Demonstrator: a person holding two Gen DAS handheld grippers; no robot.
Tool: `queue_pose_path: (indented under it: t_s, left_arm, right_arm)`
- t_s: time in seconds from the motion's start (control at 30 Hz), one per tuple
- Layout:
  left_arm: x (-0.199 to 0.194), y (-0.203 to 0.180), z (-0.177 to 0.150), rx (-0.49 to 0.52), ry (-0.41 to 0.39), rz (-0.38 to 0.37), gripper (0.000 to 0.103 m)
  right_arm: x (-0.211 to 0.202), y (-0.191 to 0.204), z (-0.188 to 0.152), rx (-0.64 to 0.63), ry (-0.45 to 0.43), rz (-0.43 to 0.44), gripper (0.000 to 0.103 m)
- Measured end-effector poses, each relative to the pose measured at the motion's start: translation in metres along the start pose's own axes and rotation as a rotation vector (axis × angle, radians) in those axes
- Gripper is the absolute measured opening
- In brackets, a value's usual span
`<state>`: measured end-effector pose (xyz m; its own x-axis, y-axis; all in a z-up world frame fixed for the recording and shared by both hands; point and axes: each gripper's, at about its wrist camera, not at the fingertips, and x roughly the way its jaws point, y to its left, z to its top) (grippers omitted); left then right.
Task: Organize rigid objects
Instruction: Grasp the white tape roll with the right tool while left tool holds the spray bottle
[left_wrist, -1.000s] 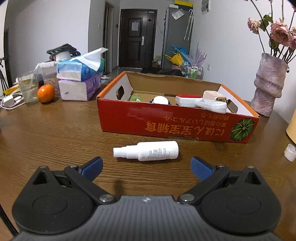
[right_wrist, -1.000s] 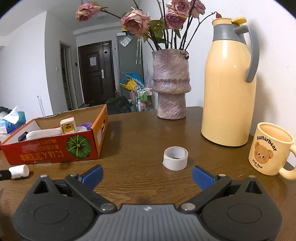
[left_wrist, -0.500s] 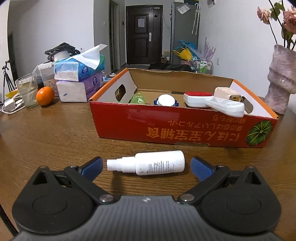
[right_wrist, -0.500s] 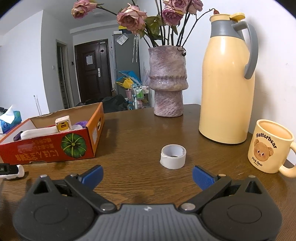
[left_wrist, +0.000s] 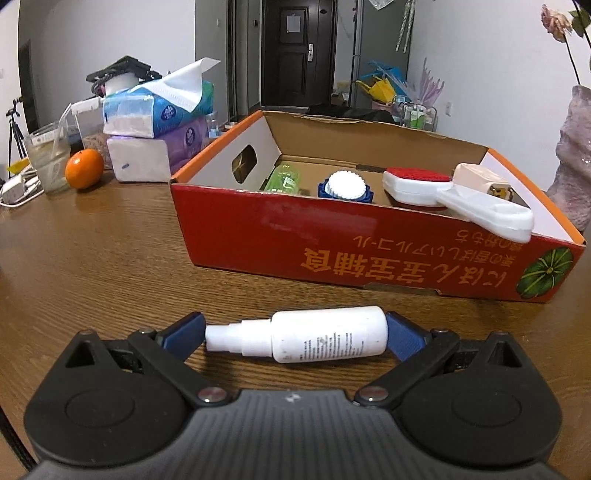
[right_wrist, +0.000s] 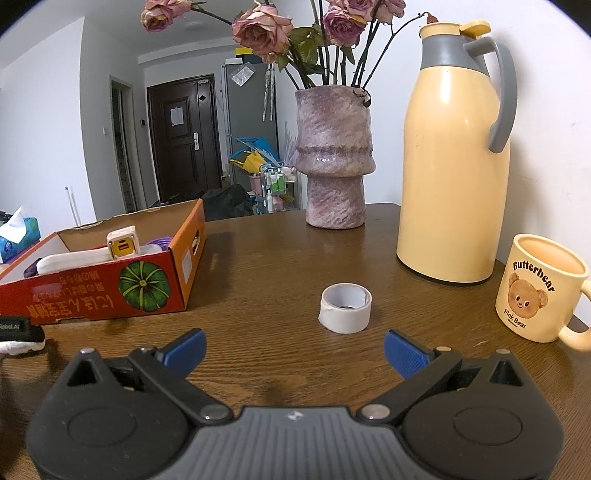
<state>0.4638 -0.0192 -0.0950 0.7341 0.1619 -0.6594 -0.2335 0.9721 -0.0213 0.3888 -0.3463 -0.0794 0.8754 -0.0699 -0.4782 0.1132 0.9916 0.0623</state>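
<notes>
The left gripper pinches the spray bottle end to end, nozzle against one blue pad and base against the other (it lies sideways just above the table, contact unclear), near the red box. The right gripper hovers spread wide before the tape roll.

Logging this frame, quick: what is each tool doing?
Left tool: shut on the spray bottle, end to end.
Right tool: open, holding nothing.
</notes>
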Motion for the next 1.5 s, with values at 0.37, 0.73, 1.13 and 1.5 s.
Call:
queue_pose_path:
  t_s: [0.37, 0.73, 1.13, 1.5]
  left_arm:
    - [0.005, 0.003, 0.001, -0.011, 0.025, -0.033, 0.1]
    - [-0.01, 0.005, 0.0, -0.02, -0.023, -0.068, 0.1]
    - [-0.058, -0.008, -0.009, 0.061, -0.162, -0.133, 0.1]
    - [-0.068, -0.018, -0.017, 0.104, -0.175, -0.17, 0.1]
  right_arm:
    - [0.0, 0.0, 0.0, -0.001, -0.001, 0.0, 0.103]
    - [0.0, 0.0, 0.0, 0.004, -0.002, 0.001, 0.103]
    - [0.014, -0.027, 0.009, 0.074, 0.001, -0.042, 0.103]
    - [0.047, -0.038, 0.015, 0.049, 0.023, -0.094, 0.102]
